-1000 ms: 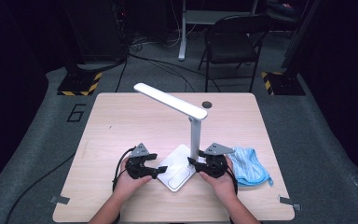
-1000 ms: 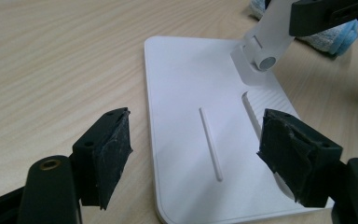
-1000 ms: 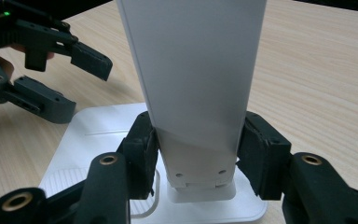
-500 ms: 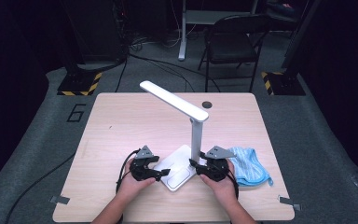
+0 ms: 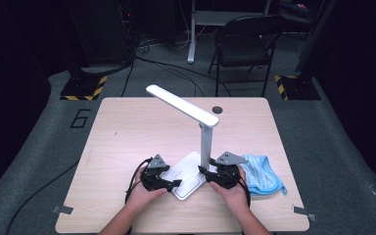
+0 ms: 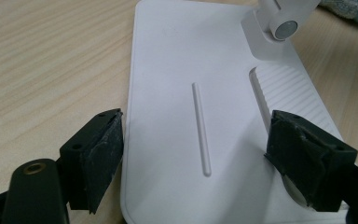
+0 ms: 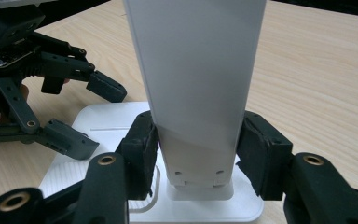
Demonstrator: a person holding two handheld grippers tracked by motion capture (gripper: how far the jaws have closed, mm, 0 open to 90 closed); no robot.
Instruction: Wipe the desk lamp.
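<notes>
A white desk lamp stands at the table's front middle, with a flat base (image 5: pixel 188 172), an upright post (image 5: pixel 205 147) and a long head (image 5: pixel 181 104). My left gripper (image 5: pixel 176 183) is at the base's near-left end. In the left gripper view its jaws (image 6: pixel 196 154) have just been opening and stand open over the base (image 6: pixel 177 70); the pads (image 6: pixel 102 149) do not press on it. My right gripper (image 5: pixel 203 171) is low on the post. In the right gripper view its pads (image 7: pixel 142 149) lie against both sides of the post (image 7: pixel 196 84).
A blue cloth (image 5: pixel 262 174) lies crumpled just right of the right hand, close to the table's right front edge. A round hole (image 5: pixel 217 109) sits near the table's far edge. A chair (image 5: pixel 245 49) stands beyond the table.
The lamp and both hands have shifted a little to the right. The left gripper's jaws have spread slightly at the base's end.
</notes>
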